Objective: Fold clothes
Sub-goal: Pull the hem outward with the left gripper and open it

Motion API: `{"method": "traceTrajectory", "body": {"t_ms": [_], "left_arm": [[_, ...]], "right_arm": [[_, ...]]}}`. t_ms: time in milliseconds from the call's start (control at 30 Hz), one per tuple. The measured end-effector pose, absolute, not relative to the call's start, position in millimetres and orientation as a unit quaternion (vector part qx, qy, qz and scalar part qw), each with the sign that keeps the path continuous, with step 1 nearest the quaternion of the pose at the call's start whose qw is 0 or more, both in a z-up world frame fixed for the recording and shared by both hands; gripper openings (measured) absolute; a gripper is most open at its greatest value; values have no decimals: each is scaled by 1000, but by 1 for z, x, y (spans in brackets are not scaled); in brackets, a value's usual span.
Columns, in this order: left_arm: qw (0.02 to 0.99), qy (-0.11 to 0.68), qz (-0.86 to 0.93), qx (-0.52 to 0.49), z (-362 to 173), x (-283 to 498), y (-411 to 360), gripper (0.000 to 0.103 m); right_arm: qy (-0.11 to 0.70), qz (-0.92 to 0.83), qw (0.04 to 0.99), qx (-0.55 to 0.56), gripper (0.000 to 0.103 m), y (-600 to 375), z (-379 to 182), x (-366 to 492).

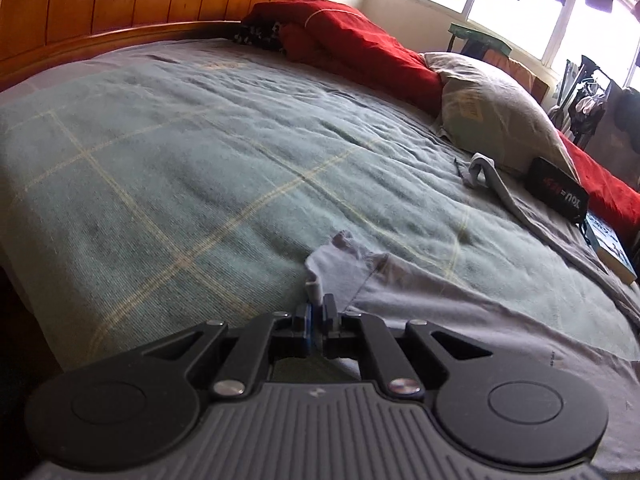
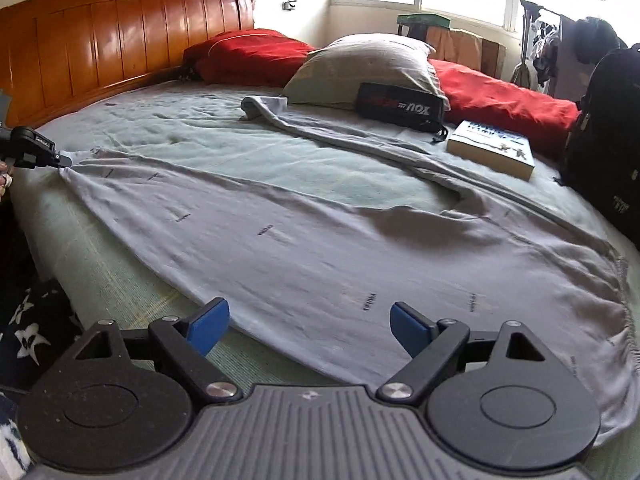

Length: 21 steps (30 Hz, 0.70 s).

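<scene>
A pair of grey pants lies spread flat on the bed. It has tiny dark words printed on it. Its waistband with the gathered elastic sits at the near right corner of the bed. From there the 2 legs open like a V. 1 leg runs long toward the left edge of the bed. The other leg runs up toward the pillows, and its end is curled over just beside the grey pillow.

The left gripper is pinched tight on the end of the left leg, near the left edge of the bed. A bit of grey cloth sticks up between its blue pads. In the right wrist view the same gripper shows far off at the left, with the leg pulled to a point at its tip.

The right gripper is spread wide and holds nothing. It hangs over the near edge of the bed, above the pants close to the waistband.

The bed has a pale green blanket with thin yellow lines. Past the pants, near the right edge, lie a black pouch and a book. A red quilt is bunched along the far side, and a wooden headboard stands at the left.
</scene>
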<state>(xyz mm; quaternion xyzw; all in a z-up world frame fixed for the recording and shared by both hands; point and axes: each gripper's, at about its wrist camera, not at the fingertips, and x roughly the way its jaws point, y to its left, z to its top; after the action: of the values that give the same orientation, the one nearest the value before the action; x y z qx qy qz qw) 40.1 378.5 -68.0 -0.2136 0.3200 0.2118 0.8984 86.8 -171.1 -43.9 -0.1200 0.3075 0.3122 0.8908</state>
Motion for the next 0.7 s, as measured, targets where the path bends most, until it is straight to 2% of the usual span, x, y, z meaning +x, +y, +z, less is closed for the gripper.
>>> {"method": "traceTrajectory", "body": {"t_ms": [33,233,300,367,433,500,600,700], "left_arm": [[897,322,218,-209,-66,40,380,12],[909,317,225,-152,-45,41,366,13],[921,314,199,-115,-36,47,345,19],[935,308,160,-73,-28,54,318,36],[944,309,109,-43,-28,64,295,48],[947,315,54,-20,-32,77,273,50],[929,363,20,-64,-56,101,269,51],[925,361,53,-106,-74,109,295,50]], "right_arm": [[309,313,891,-113,91,-171,-44,87],[308,307,895,-95,92,-171,-44,82],[311,296,899,-89,94,-173,-46,84],[316,282,902,-83,94,-174,-48,88],[319,277,904,-72,94,-176,-48,90],[320,274,904,-65,95,-178,-49,90],[321,263,907,-70,95,-179,-49,89],[320,251,911,-73,97,-183,-48,87]]}}
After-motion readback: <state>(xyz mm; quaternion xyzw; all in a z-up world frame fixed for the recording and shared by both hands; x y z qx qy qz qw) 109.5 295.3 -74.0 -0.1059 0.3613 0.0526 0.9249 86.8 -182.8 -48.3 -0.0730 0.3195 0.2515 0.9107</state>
